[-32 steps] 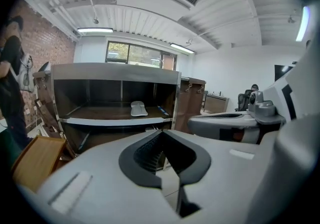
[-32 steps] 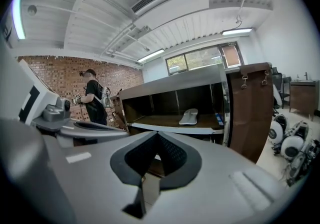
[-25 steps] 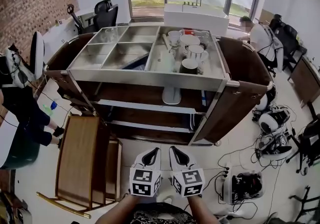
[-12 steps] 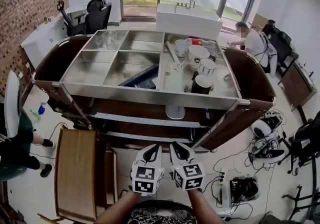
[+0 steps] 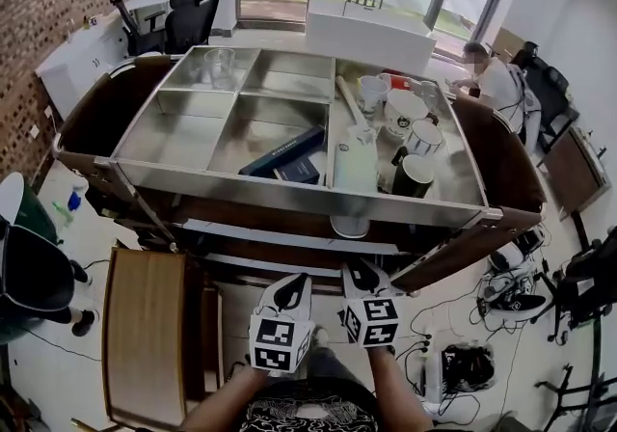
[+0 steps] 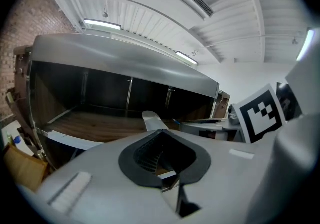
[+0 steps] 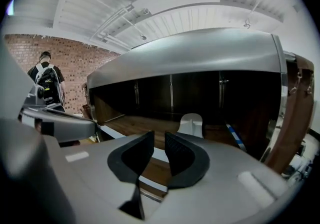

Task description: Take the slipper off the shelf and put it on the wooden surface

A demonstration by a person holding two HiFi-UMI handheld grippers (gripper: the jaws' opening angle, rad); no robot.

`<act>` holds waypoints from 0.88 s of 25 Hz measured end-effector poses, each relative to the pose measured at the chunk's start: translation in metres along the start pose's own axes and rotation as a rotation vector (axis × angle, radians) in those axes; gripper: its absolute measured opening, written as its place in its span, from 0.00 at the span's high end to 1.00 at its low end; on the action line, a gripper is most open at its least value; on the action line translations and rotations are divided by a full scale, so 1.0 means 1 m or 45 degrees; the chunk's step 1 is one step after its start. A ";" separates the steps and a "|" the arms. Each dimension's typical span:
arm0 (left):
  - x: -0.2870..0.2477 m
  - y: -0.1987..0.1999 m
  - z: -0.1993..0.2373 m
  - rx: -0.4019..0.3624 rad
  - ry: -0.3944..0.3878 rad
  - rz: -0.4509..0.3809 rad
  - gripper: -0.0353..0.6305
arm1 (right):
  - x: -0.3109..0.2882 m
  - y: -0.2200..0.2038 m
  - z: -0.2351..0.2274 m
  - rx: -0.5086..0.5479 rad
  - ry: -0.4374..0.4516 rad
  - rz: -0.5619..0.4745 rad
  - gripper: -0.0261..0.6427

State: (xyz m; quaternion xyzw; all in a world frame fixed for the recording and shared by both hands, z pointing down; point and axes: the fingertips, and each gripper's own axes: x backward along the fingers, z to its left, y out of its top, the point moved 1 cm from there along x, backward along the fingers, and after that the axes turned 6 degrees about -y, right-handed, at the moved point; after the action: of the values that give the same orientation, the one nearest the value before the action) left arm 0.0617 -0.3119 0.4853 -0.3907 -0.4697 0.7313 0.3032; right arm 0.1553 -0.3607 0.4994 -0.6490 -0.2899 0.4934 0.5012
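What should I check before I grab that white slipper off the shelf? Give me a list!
1. Slipper lying on the shelf and in sight: ok.
2. Right gripper jaws apart: ok. They have just been opening, and nothing is between them.
3. Left gripper jaws apart: not ok. They are shut, with nothing in them.
4. A gripper at the slipper: not ok. Both are short of the shelf and touch nothing.
5. Room on the wooden surface: ok. Nothing lies on the part in view.
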 end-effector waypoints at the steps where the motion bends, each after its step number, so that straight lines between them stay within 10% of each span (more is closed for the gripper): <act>1: -0.003 0.001 0.003 -0.002 0.006 0.002 0.94 | -0.007 -0.001 -0.004 0.001 -0.006 0.002 0.89; 22: -0.062 0.021 0.056 -0.025 0.170 0.013 0.94 | -0.145 -0.008 -0.075 0.079 -0.069 0.069 0.77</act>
State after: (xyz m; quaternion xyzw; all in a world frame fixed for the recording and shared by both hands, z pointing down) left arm 0.0443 -0.3954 0.4981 -0.4439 -0.4536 0.7006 0.3262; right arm 0.1758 -0.5111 0.5585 -0.6271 -0.2703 0.5331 0.4996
